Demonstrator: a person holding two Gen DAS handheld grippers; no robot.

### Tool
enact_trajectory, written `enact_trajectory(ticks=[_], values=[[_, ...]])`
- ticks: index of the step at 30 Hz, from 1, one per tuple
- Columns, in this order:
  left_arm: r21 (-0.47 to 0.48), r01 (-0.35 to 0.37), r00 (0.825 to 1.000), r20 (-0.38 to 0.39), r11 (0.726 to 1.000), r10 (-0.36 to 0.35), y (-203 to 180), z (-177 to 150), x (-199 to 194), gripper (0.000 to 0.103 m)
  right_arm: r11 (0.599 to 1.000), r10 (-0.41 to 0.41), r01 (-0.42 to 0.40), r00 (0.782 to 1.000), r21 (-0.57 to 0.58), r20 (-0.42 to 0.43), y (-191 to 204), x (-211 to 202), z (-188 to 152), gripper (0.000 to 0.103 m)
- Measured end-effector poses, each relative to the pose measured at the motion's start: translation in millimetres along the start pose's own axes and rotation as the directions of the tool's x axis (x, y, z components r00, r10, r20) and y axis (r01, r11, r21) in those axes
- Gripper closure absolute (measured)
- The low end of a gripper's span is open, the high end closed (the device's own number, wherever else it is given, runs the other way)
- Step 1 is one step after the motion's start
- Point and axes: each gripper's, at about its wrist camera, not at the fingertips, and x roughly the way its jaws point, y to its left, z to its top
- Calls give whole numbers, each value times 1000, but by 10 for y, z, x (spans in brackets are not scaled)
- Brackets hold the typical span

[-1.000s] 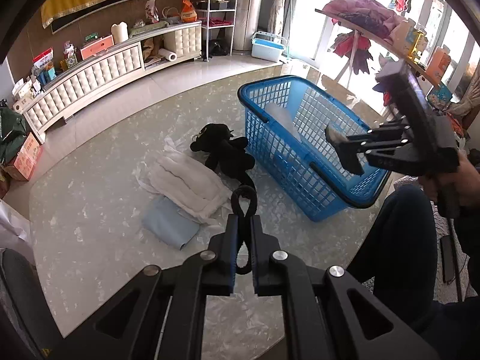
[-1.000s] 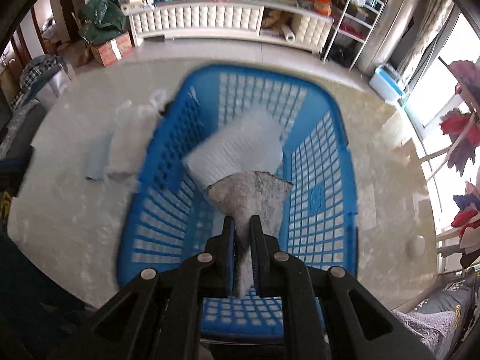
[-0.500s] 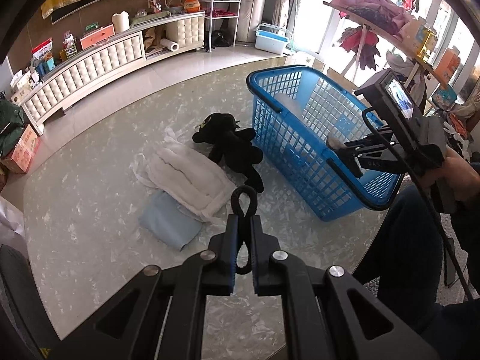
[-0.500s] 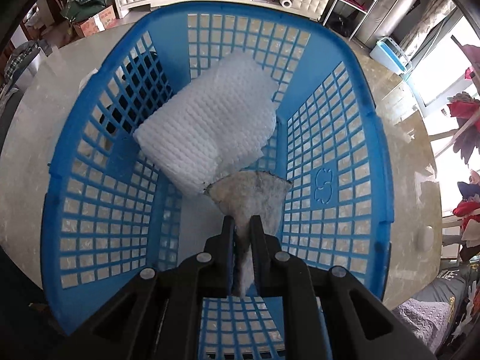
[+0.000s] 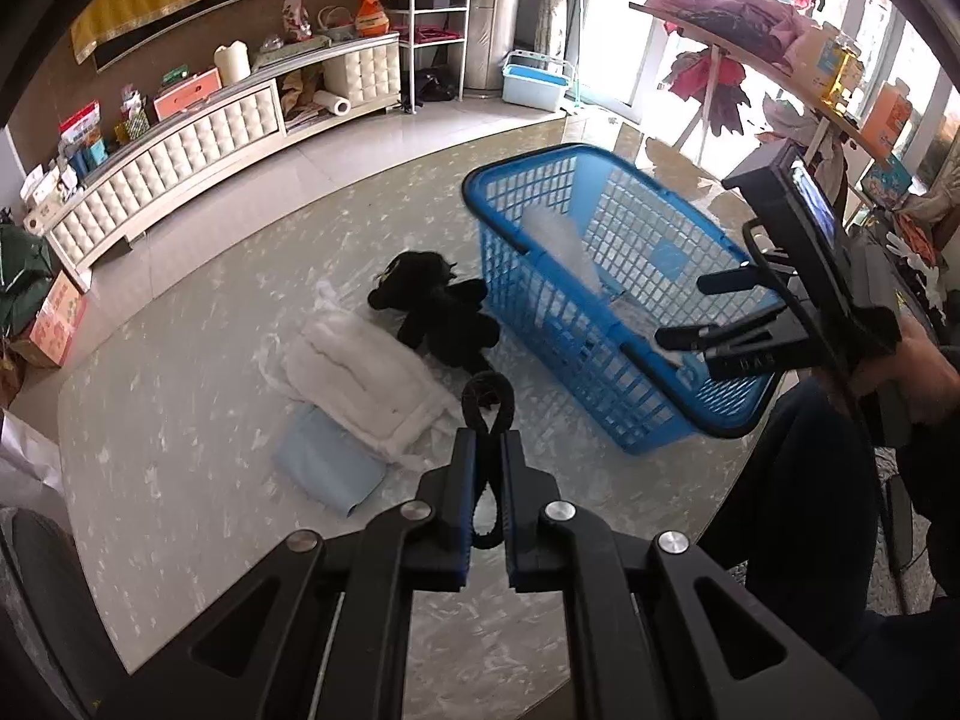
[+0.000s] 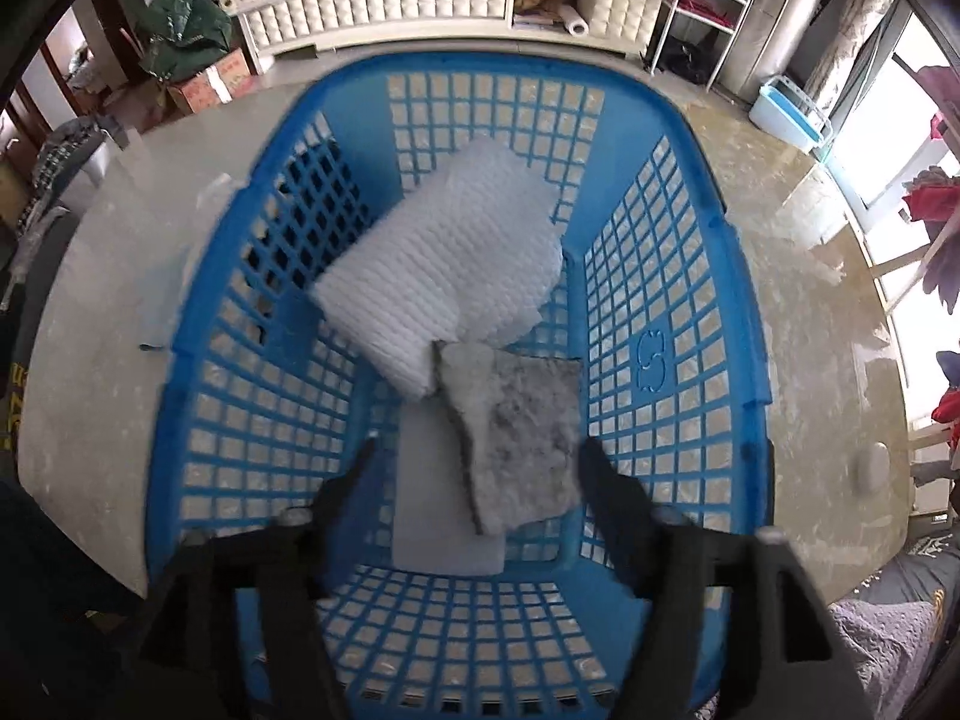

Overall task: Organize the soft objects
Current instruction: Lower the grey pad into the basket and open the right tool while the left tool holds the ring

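Note:
In the left wrist view my left gripper [image 5: 489, 447] is shut on a black loop of band [image 5: 489, 399] above the marble table. Beyond it lie a black plush toy [image 5: 438, 312], a folded white towel [image 5: 360, 372] and a pale blue cloth [image 5: 327, 468]. The blue basket [image 5: 558, 336] stands to the right, with my right gripper [image 5: 699, 312] over its near end. In the right wrist view the right gripper [image 6: 478, 450] has its jaws opening. A grey speckled cloth [image 6: 516, 420] lies loose between and below them on the basket [image 6: 198, 312] floor, beside a white knitted cloth [image 6: 444, 258].
The round marble table [image 5: 180, 420] ends close behind the basket [image 6: 840, 300]. A person's hand [image 5: 912, 372] and dark trouser leg [image 5: 798, 480] are at the right. A white cabinet [image 5: 180, 138] and wire shelves [image 5: 432, 30] stand far off on the floor.
The right gripper sank into the basket and opened, letting go of the grey cloth, which now lies flat on the basket floor. The left gripper still holds the black loop.

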Motion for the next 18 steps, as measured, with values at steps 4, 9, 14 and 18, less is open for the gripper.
enact_trajectory(ticks=[4, 9, 14, 18], values=[[35, 3, 1000, -2, 999, -3, -164, 141, 15, 96, 1000, -1, 2, 998, -15, 55, 66, -207, -63, 11], [86, 22, 1000, 3, 996, -22, -423, 371, 61, 96, 1000, 1, -3, 992, 10, 123, -68, -503, -144, 0], [146, 51, 999, -2, 988, -52, -711, 603, 175, 96, 999, 1, -9, 989, 53, 151, -297, -606, -248, 0], [195, 78, 997, -24, 978, -74, -917, 802, 355, 96, 995, 8, -23, 987, 94, 158, -458, -558, -277, 0]])
